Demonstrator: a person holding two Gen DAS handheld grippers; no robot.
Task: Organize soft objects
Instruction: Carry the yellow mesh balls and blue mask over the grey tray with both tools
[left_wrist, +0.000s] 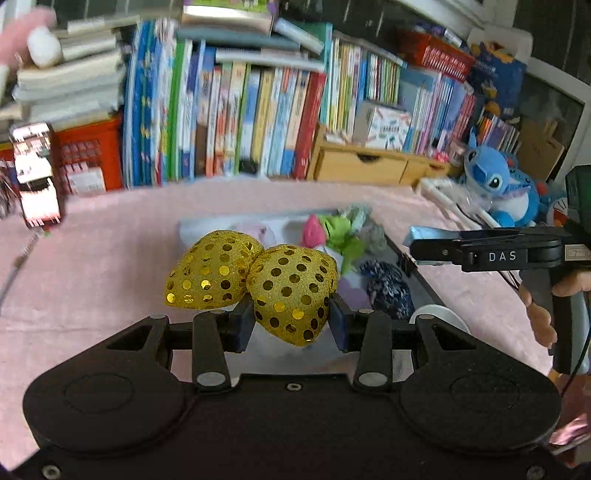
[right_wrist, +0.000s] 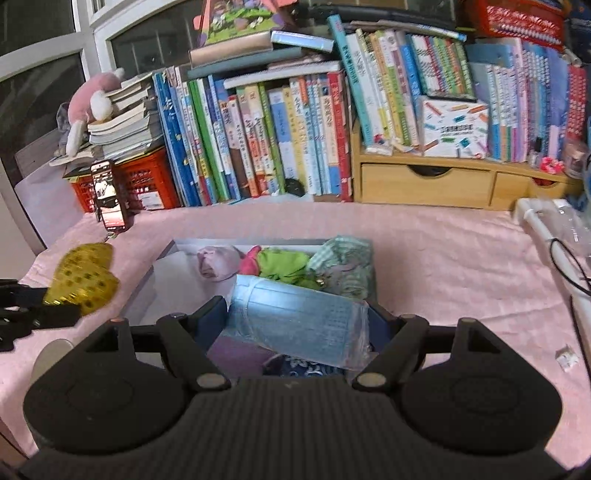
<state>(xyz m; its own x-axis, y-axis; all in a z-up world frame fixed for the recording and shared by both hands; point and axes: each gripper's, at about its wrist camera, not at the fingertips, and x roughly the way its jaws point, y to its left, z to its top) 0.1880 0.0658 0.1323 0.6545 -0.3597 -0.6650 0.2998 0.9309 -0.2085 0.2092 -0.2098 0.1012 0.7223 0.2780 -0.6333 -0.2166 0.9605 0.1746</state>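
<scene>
The left gripper (left_wrist: 291, 317) was clenched on a gold sequinned double-heart plush (left_wrist: 255, 280), held above the pink-covered desk (left_wrist: 110, 240) beside the grey open box (right_wrist: 147, 280). The right gripper (right_wrist: 297, 321) grasped a pale blue plastic-wrapped pack (right_wrist: 299, 317) over that box. Judged step: carrying items in; next, lower and release inside.

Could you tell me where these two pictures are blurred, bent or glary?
Left wrist view: the standing phone and stacked books at the left edge smear with motion, while the gold sequinned heart-shaped cushions stay sharp, sequins glinting. Right wrist view: mostly sharp; fisheye bends the row of upright picture books; the clear-wrapped pale blue pack shows a pale sheen.
</scene>
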